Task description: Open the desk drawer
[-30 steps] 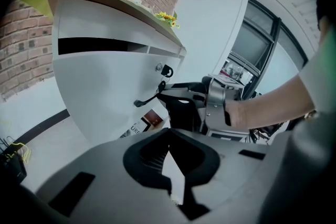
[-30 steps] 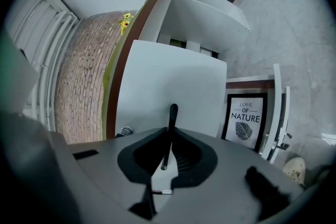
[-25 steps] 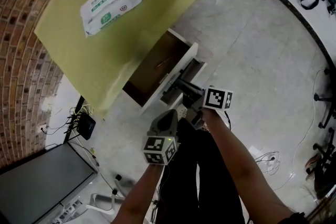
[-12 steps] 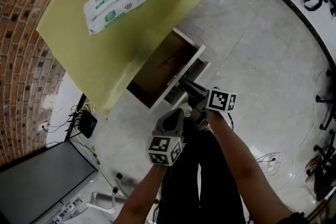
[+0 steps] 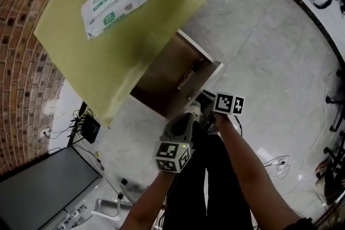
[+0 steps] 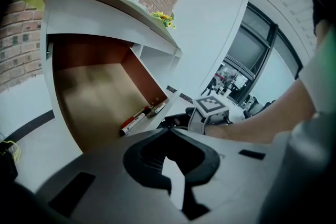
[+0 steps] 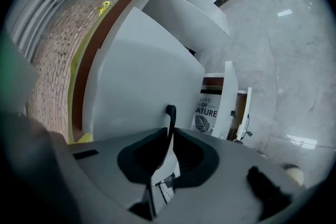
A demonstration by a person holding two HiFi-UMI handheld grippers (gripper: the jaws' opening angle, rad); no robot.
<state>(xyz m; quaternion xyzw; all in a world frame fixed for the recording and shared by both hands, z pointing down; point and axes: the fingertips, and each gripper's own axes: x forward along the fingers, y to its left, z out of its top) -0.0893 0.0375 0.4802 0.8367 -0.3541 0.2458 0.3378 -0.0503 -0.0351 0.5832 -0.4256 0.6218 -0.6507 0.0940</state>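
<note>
The desk drawer (image 5: pixel 167 72) stands pulled out from under the yellow-green desk top (image 5: pixel 135 35), its brown inside showing. In the right gripper view its white front (image 7: pixel 147 76) fills the middle, and my right gripper (image 7: pixel 169 131) is shut on the thin black handle (image 7: pixel 170 118). From the head view that gripper (image 5: pixel 200 99) sits at the drawer's front edge. My left gripper (image 5: pixel 187 116) hangs just below the drawer, shut with nothing in it (image 6: pixel 170 128). A red and white pen (image 6: pixel 134 120) lies inside the drawer.
A pack of wipes (image 5: pixel 113 2) lies on the desk. A dark screen (image 5: pixel 43 191) and a black box with cables (image 5: pixel 88 127) stand on the floor at the left. More cables (image 5: pixel 275 161) lie on the tiles at the right. A brick wall (image 5: pixel 21 35) backs the desk.
The drawer has slid further out toward me, showing more of its inside. My right gripper came down and back with the handle. The left gripper hardly moved.
</note>
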